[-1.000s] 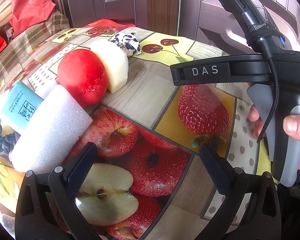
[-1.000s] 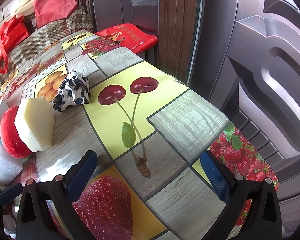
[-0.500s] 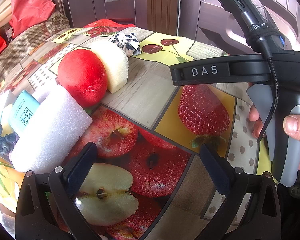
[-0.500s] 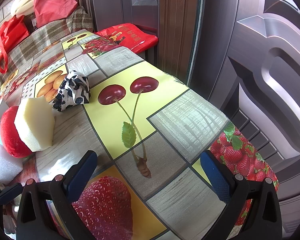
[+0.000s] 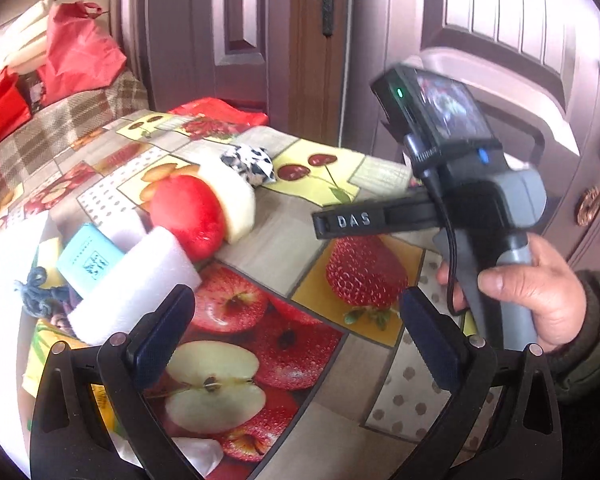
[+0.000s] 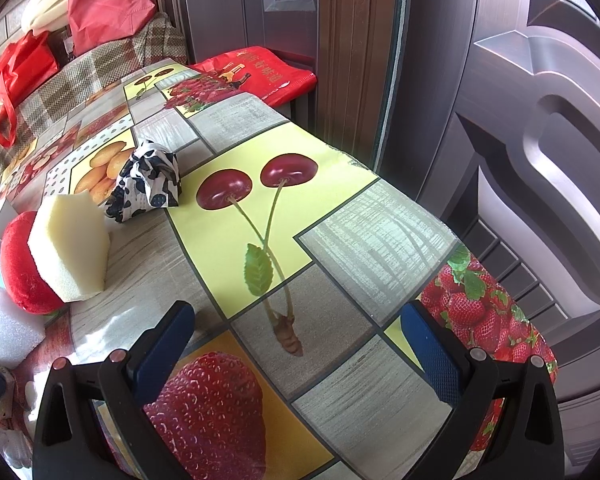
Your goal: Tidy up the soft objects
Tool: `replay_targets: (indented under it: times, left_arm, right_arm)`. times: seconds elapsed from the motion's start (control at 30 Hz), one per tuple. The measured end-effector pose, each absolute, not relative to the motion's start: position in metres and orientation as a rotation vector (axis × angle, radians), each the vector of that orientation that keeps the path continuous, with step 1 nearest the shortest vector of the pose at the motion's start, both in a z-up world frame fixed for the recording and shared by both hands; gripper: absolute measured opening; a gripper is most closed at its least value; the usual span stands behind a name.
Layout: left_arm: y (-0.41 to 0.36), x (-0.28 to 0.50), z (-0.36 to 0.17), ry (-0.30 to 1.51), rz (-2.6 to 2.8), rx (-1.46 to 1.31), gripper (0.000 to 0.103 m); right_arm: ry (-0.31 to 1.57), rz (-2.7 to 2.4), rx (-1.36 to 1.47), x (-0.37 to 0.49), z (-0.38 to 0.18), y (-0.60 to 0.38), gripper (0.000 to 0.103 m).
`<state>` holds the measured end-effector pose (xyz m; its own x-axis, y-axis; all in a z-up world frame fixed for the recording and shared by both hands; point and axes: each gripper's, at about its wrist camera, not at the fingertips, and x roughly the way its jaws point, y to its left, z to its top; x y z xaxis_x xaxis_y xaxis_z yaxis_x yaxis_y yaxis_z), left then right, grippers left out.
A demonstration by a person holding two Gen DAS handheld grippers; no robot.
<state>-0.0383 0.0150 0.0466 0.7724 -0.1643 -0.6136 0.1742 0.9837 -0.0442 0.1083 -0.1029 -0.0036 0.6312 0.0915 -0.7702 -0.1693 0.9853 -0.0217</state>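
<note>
On the fruit-printed oilcloth table (image 6: 352,240), the black-and-white patterned cloth bundle (image 6: 146,182) lies farthest. Nearer and to its left, the pale yellow foam wedge (image 6: 70,246) leans against the red plush cushion (image 6: 18,264). Nearer still lies the white foam block (image 5: 134,284), with the light blue packet (image 5: 88,260) just left of it and what may be a dark blue yarn knot (image 5: 40,290) beyond that. The right gripper (image 5: 340,222) hangs over the table's right side.

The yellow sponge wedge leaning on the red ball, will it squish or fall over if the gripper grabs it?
The yellow sponge wedge looks porous, so it probably squashes and weighs little. It stands on a narrow face against the red ball, so a push may well tip it. Its rough surface should not slip much.
</note>
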Motion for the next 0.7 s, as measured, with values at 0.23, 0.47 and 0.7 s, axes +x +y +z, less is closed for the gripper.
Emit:
replay_targets:
  times: [0.23,0.47,0.7]
  left_arm:
    - [0.058,-0.075,0.089,0.487,-0.100,-0.158,0.103]
    - [0.142,-0.127,0.112,0.384,0.002,-0.343,0.103]
    - [0.181,-0.167,0.094,0.496,0.130,-0.260,0.103]
  right_arm:
    - [0.876,0.150,-0.095,0.108,-0.004,-0.103,0.103]
    - [0.876,0.150,-0.095,0.108,-0.004,-0.103,0.103]
    - [0.876,0.153,-0.092,0.108,-0.004,-0.103,0.103]
